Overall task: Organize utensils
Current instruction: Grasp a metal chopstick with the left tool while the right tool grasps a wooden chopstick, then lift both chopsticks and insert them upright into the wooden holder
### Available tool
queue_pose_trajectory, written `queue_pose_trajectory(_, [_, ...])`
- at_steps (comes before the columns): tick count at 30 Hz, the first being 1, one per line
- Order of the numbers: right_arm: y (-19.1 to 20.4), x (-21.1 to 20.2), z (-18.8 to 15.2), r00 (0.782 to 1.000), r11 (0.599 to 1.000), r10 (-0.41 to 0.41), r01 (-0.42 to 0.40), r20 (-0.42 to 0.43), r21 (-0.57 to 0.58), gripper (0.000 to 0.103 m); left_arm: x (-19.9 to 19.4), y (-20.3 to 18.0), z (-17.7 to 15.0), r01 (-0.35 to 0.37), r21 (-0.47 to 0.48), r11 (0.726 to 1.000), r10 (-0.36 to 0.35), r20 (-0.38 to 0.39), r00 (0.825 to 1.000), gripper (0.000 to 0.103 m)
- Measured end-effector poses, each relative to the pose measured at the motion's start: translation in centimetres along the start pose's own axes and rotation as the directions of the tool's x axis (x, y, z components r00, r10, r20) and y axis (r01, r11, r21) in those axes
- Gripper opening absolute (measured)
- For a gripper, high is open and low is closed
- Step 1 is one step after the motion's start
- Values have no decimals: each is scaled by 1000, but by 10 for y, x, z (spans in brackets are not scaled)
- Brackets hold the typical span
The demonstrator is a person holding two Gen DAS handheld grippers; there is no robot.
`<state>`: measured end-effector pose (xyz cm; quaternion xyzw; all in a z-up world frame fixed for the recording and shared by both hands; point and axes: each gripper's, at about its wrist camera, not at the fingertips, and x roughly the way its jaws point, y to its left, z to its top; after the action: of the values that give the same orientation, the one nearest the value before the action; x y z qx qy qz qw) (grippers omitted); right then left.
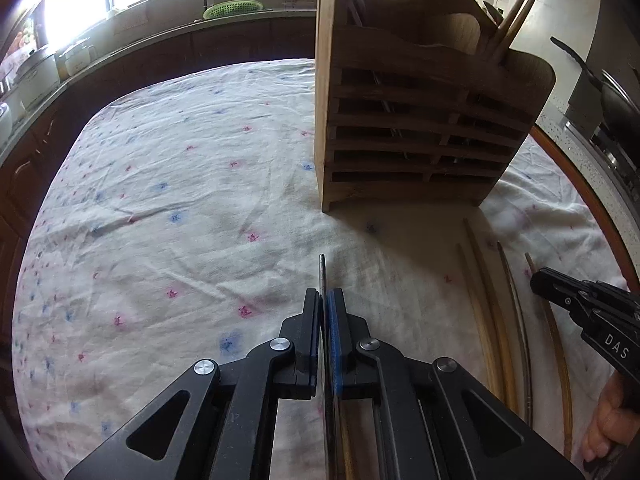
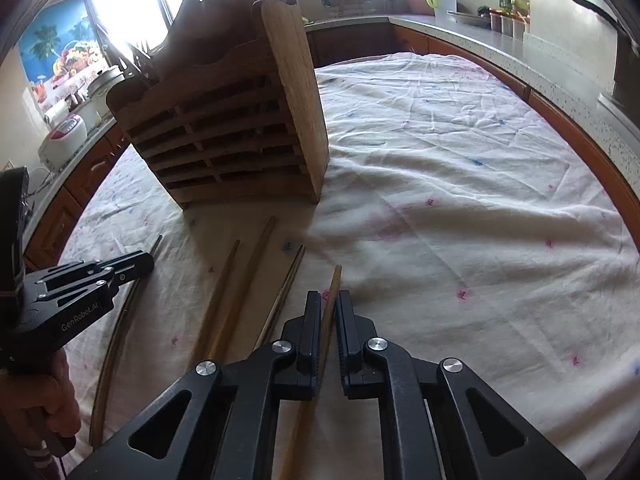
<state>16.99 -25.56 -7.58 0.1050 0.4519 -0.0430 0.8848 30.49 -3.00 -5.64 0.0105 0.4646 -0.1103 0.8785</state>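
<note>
Cloth-covered table: left gripper clenches a metal chopstick, right gripper a wooden chopstick; either may pivot and miss the wooden holder.

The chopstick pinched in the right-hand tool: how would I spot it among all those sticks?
Find the slatted wooden utensil rack standing on the flowered tablecloth. In front of it several chopsticks lie in a loose row. Yours is the pale wooden chopstick farthest right in the right wrist view, the only one clamped by the right gripper.
</note>
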Motion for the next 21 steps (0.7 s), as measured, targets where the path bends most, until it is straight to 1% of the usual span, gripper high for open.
queue_pose_trajectory(4, [-1, -19, 0, 998, 999, 42, -43, 35, 21, 5, -35, 13, -8, 58, -55, 997, -54, 59, 997, 3])
queue_pose_trajectory(8, [3, -48, 4, 992, 996, 89, -91, 88, 13, 5, -78, 25, -18, 128, -99, 987, -114, 141, 983, 3])
queue_pose_trajectory(12, [8, -80, 8, 980, 992, 128, -129, 150, -1, 5, -123, 34, -30, 190, -125, 974, -158, 228, 961, 3])
queue_pose_trajectory(14, [12, -96, 10, 973, 990, 143, -144, 179, -10, 5, -146, 38, -36, 207, -128, 970, -167, 265, 950, 3])
queue_pose_trajectory(17, [18, -123, 14, 959, 987, 162, -160, 233, -28, 5, -180, 46, -44, 230, -126, 965, -181, 316, 931, 3])
queue_pose_trajectory(21, [21, -159, 23, 933, 984, 178, -171, 311, -49, 5, -211, 51, -52, 259, -128, 957, -197, 368, 909, 3])
